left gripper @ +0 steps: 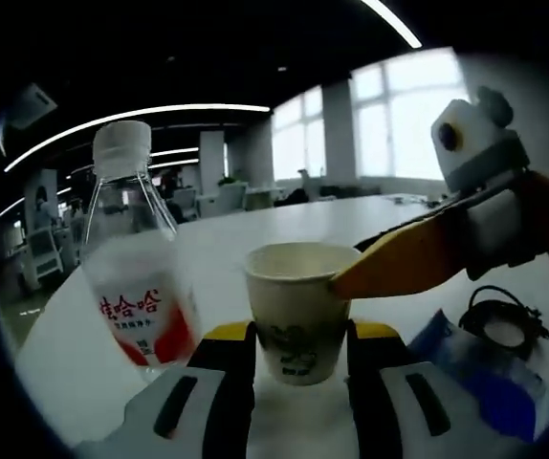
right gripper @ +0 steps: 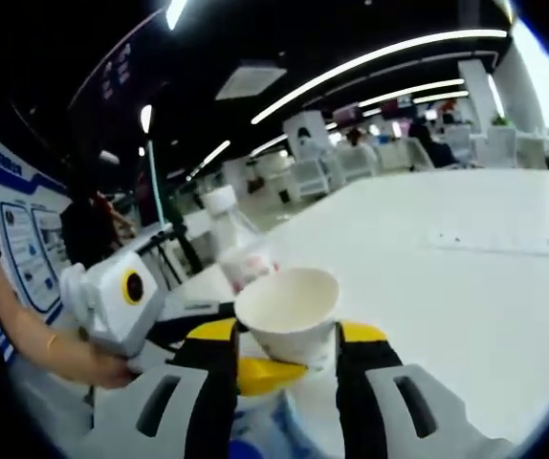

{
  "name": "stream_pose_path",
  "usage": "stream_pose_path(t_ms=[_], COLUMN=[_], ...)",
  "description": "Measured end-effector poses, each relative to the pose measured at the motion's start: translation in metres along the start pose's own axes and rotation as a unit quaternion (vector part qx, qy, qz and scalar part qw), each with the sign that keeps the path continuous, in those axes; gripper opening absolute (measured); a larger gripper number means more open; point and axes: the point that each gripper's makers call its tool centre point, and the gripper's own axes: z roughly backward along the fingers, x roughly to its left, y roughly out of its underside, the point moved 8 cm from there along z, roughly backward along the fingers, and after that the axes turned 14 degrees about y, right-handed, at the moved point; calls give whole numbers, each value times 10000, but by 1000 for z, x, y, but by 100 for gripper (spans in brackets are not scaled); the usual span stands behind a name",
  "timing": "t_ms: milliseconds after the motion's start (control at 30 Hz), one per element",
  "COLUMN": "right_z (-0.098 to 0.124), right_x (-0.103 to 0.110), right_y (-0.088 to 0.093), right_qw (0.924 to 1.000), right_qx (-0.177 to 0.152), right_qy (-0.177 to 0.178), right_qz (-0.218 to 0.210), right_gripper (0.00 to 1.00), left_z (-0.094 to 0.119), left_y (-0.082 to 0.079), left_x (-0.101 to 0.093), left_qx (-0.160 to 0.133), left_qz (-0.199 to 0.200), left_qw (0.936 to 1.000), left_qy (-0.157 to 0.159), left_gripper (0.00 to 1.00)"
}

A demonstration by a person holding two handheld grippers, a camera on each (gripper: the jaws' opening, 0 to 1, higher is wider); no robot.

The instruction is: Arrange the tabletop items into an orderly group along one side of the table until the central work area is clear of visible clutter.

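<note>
Paper cup (left gripper: 298, 311) btwn parted left gripper (left gripper: 301, 349) jaws | right gripper (right gripper: 284, 349) unclear | white table (right gripper: 466, 287) | office

Both views low over table (left gripper: 255, 229), close on shared paper cup (left gripper: 298, 311), facing from opposite sides.

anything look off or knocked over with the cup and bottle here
Nothing is spilled or toppled. The paper cup stands upright between the left gripper jaws, and the bottle stands beside it. The one odd thing: a yellow jaw of the right gripper touches the cup's rim at the same time.
</note>
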Motion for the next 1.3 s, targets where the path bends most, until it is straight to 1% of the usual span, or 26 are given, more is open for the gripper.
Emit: stream_pose_path(t_ms=[67,167,200,300,367,433,500,600,767,800,833,900,933,967,1000,1100,1200,1300], right_z=[-2,-4,-5,-7,-8,-10,-10,-11,-11,-11,-11,-10,-10,-10,-10,-10,-10,-10], right_x=[-1,-3,-4,-4,-4,-5,-7,-9,-11,-11,-12,-13,-13,-13,-13,-13,-14,-14], right_y=[2,4,4,6,7,9,8,8,8,8,8,8,8,8,8,8,8,9], right_qw=[10000,10000,10000,10000,10000,9999,9999,9999,9999,9999,9999,9999,9999,9999,9999,9999,9998,9998], right_qx=[19,52,54,65,70,90,70,70,67,81,94,108,108,108,111,123,124,150], right_qy=[-5,20,23,22,24,47,66,77,93,107,112,107,94,93,102,109,121,126], right_qz=[-16,-9,-24,-50,-30,137,82,5,13,26,58,46,41,41,48,45,33,23], right_gripper=[36,35,35,35,34,33,33,33,33,33,33,32,33,33,33,33,33,33], left_z=[-1,-4,-4,-6,-8,-11,-12,-13,-15,-15,-15,-14,-13,-12,-11,-9,-6,-5], left_y=[3,6,7,8,7,7,7,7,6,7,9,10,10,10,10,13,15,17], left_x=[1,1,2,4,6,6,5,5,6,6,6,6,5,5,5,4,3,4], left_qx=[60,76,104,104,154,232,323,328,358,390,509,556,518,424,396,547,550,669], left_qz=[-34,85,65,160,173,203,196,207,259,269,306,357,417,597,672,672,626,841], left_qw=[9999,9998,9997,9995,9992,9989,9984,9981,9977,9976,9968,9963,9963,9959,9955,9947,9949,9925], left_qy=[-108,-154,-187,-248,-314,-356,-412,-474,-504,-509,-536,-552,-546,-522,-539,-544,-566,-579], left_gripper=[35,35,36,36,36,36,36,36,36,36,36,35,35,35,35,33,32,31])
